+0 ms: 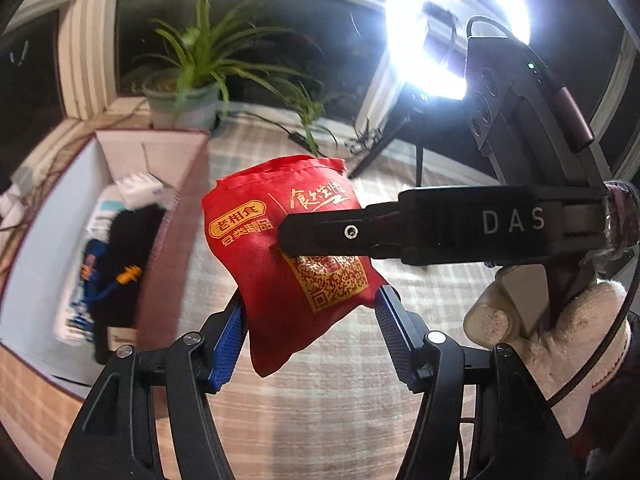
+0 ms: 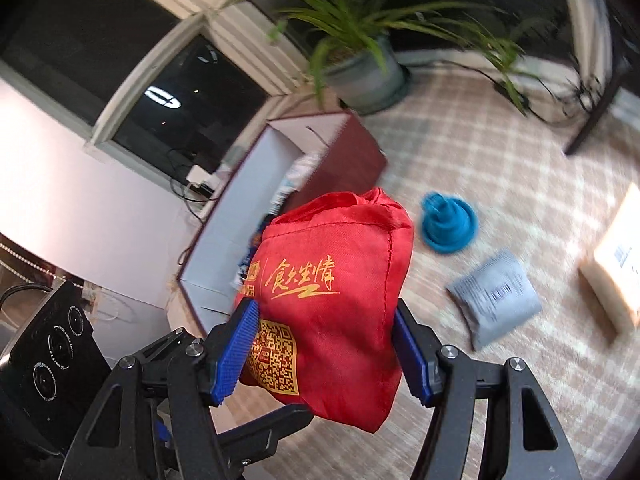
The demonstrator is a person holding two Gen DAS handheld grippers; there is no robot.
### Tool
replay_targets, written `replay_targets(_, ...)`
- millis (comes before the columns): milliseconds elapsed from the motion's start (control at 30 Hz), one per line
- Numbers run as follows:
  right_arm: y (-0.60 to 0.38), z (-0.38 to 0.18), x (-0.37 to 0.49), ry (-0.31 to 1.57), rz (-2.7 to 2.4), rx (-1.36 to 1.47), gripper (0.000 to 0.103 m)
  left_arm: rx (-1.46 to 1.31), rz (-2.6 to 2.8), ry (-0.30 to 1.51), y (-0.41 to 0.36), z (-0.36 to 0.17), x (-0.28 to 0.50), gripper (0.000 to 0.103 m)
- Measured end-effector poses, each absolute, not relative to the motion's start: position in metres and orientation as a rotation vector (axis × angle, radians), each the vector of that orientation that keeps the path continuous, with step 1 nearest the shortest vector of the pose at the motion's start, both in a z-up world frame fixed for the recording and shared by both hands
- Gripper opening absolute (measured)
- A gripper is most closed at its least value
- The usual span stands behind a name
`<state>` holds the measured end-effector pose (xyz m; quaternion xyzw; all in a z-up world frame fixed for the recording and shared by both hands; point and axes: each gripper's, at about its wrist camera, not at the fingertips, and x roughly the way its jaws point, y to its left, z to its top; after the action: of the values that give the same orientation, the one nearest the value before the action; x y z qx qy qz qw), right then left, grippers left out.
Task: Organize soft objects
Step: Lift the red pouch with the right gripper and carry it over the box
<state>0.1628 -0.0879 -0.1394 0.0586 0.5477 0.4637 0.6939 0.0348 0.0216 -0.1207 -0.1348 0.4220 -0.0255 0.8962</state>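
Note:
A folded red cloth bag (image 1: 280,248) with gold print and a QR code hangs in the air above the checked tablecloth. My left gripper (image 1: 312,320) is shut on its lower part, blue pads on both sides. My right gripper (image 2: 326,344) is shut on the same red bag (image 2: 340,300); one of its black fingers (image 1: 328,234) crosses the bag in the left wrist view. An open maroon box (image 1: 176,216) with white inner walls stands to the left and holds dark and blue soft items (image 1: 120,272). The box (image 2: 344,160) lies behind the bag in the right wrist view.
A blue folded item (image 2: 448,224) and a grey pouch (image 2: 496,304) lie on the tablecloth (image 2: 520,184) to the right. A tan box (image 2: 620,264) sits at the far right. A potted plant (image 1: 188,96) stands behind the box, and a bright lamp (image 1: 448,32) on a tripod at the back.

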Motion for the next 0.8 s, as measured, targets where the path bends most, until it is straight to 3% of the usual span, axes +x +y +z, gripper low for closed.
replay_targets(367, 0.015, -0.108, 0.144, 1.149, 1.173, 0.001, 0.062, -0.3, 0.063, 0.814, 0.093, -0.092, 0.008, 0.062)
replay_targets(800, 0.095, -0.128, 0.135, 1.182, 1.238, -0.09, 0.062, -0.366, 0.187, 0.834, 0.164, -0.107, -0.005, 0.062)
